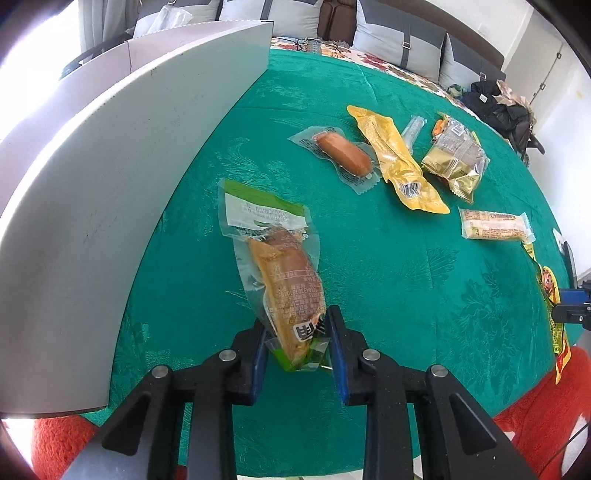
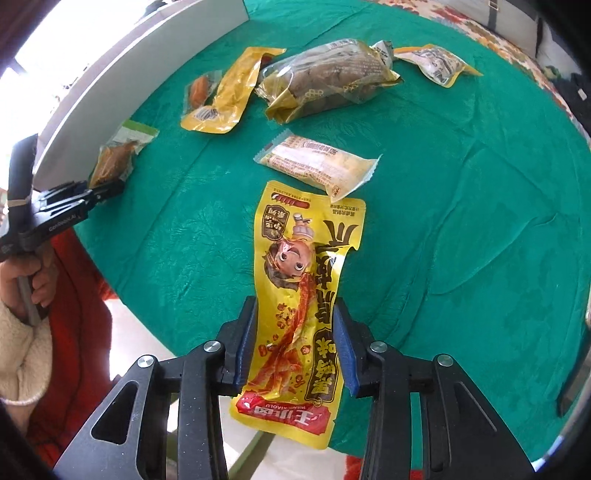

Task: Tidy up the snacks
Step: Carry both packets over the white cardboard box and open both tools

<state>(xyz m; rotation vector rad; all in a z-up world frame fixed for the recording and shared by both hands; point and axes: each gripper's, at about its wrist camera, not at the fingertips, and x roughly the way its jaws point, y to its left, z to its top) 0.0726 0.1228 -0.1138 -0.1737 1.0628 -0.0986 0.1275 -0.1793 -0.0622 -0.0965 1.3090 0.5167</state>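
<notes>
green cloth [image 1: 406, 277]: left gripper [image 1: 297, 332] clamps green-topped packet [image 1: 284, 273]; right gripper [image 2: 295, 339] clamps yellow pouch [image 2: 299, 295].

a home, most likely a living room. a sofa [image 1: 424, 40] with grey cushions [image 1: 399, 44] runs along the far wall behind the table, a flowered throw [image 1: 373, 61] spread over its seat and a heap of dark clothes [image 1: 495, 103] dumped at one end. curtains [image 1: 99, 22] hang at a bright window on the left, and the walls are plain white. the table itself wears a green patterned cloth [image 1: 406, 277], the domestic kind, with a white box [image 1: 110, 184] standing on it. packaged snacks [image 2: 317, 166] lie scattered over the cloth. a red fleece blanket [image 1: 535, 417] shows below the table edge.
</notes>
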